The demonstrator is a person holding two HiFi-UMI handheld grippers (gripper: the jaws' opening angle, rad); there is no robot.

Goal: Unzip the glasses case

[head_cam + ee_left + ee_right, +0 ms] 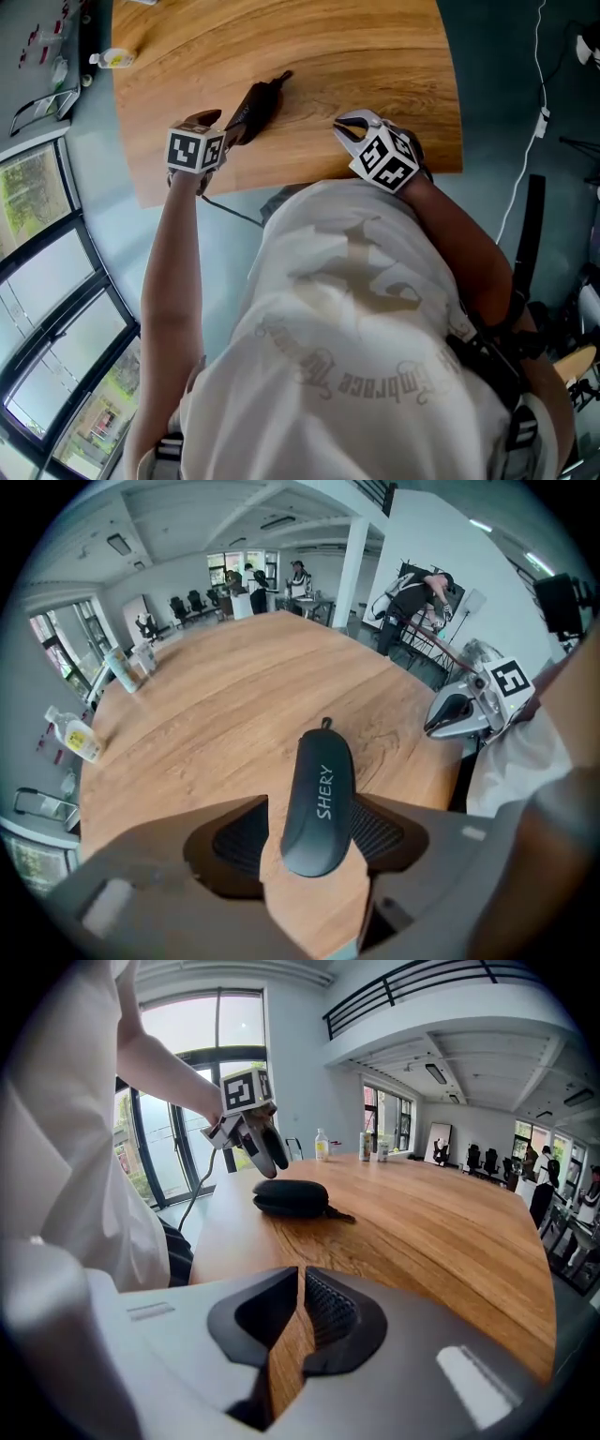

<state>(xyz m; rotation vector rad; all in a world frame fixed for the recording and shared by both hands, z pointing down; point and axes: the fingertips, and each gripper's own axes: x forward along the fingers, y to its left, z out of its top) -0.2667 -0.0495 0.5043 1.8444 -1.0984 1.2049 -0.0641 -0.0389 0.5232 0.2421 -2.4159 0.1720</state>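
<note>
A black zipped glasses case [255,106] lies near the front edge of the wooden table [375,56], its short strap [281,77] pointing away from me. My left gripper [228,128] hangs over the case's near end. In the left gripper view the case [319,799], printed SHERY, shows between the wide-apart pads [375,832]. In the right gripper view the left gripper [267,1152] hangs just above the case [291,1196], apart from it. My right gripper [352,127] is to the right of the case, low over bare wood, its jaws [302,1279] closed to a sliver with nothing in them.
A small bottle [114,59] stands at the table's far left corner, and cans [366,1146] stand along that far side. The table's front edge runs just below both grippers. A cable [230,208] hangs under the left hand. Chairs and people are in the room's background.
</note>
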